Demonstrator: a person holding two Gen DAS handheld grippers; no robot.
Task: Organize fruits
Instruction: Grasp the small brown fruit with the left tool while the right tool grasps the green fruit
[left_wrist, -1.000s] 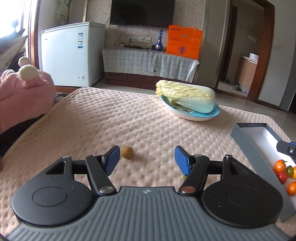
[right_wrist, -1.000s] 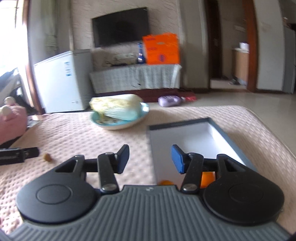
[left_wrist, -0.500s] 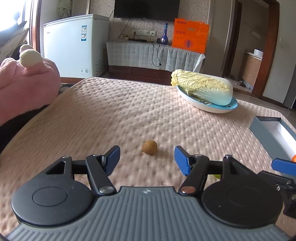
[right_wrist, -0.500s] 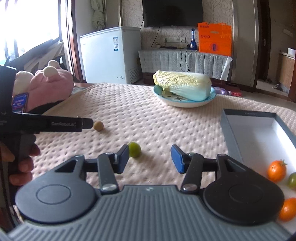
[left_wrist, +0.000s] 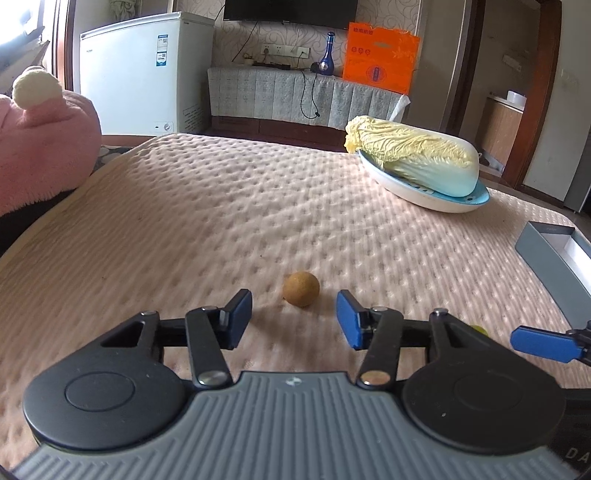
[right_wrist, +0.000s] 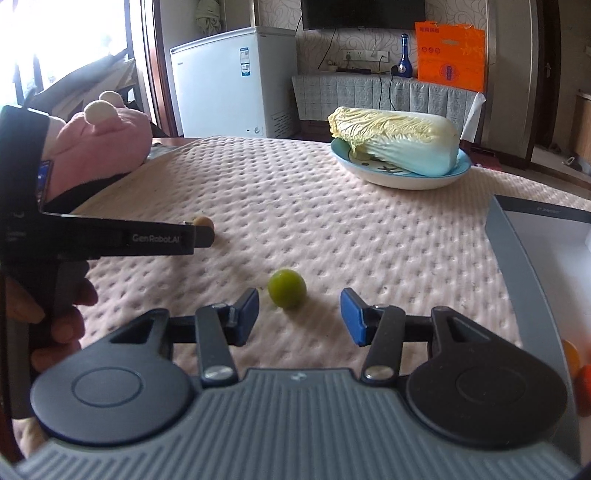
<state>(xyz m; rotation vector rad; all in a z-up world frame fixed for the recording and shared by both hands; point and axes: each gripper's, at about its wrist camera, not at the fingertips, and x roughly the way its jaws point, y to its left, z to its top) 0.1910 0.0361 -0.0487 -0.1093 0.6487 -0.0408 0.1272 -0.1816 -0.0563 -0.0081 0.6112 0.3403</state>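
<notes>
A small brown round fruit (left_wrist: 301, 294) lies on the beige padded table, just ahead of my left gripper (left_wrist: 294, 317), whose jaws are closing. Its blue pads flank the fruit without touching it. A green round fruit (right_wrist: 287, 294) sits just ahead of my right gripper (right_wrist: 299, 314). Those jaws are closing slightly, clear of the fruit. The right wrist view shows the left gripper (right_wrist: 199, 236) side-on by the brown fruit (right_wrist: 204, 221). A grey box (right_wrist: 517, 258) with orange fruits (right_wrist: 570, 356) stands at the right.
A napa cabbage (left_wrist: 413, 158) lies on a blue plate (left_wrist: 476, 201) at the far right of the table. A pink plush toy (left_wrist: 40, 144) sits off the left edge. A person's hand (right_wrist: 55, 317) holds the left gripper. Behind stand a white freezer and a cabinet.
Both grippers moved forward and down toward their fruits. The right view swung left from the grey box to the green fruit. The left jaws have narrowed around the brown fruit.
</notes>
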